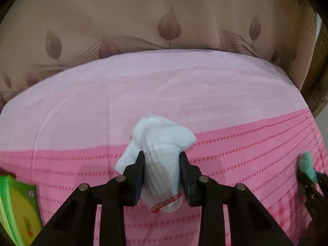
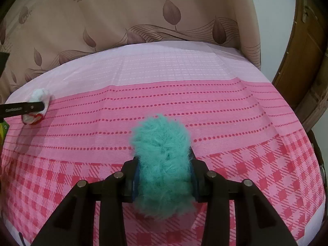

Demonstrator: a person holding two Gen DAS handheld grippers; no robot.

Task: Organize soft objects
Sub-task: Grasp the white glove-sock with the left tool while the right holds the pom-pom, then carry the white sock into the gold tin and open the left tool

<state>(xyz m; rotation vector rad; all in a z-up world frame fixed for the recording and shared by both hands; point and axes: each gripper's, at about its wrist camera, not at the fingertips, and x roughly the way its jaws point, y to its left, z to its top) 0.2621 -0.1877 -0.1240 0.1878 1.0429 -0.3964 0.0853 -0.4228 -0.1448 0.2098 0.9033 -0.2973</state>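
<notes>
Here the white sock (image 1: pixel 162 155) sits pinched between the left tongs (image 1: pixel 162 157) above the pink bedsheet (image 1: pixel 225 106), while the right tongs (image 2: pixel 163 164) grip a teal fluffy sock (image 2: pixel 162 164). Both look picked up; next comes setting them down together. A green box (image 1: pixel 18 209) is cut off at the edge.

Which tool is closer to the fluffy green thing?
Right. The right tool is squeezing the fluffy green thing between its fingers. The left tool is off to one side, holding a white sock.
</notes>
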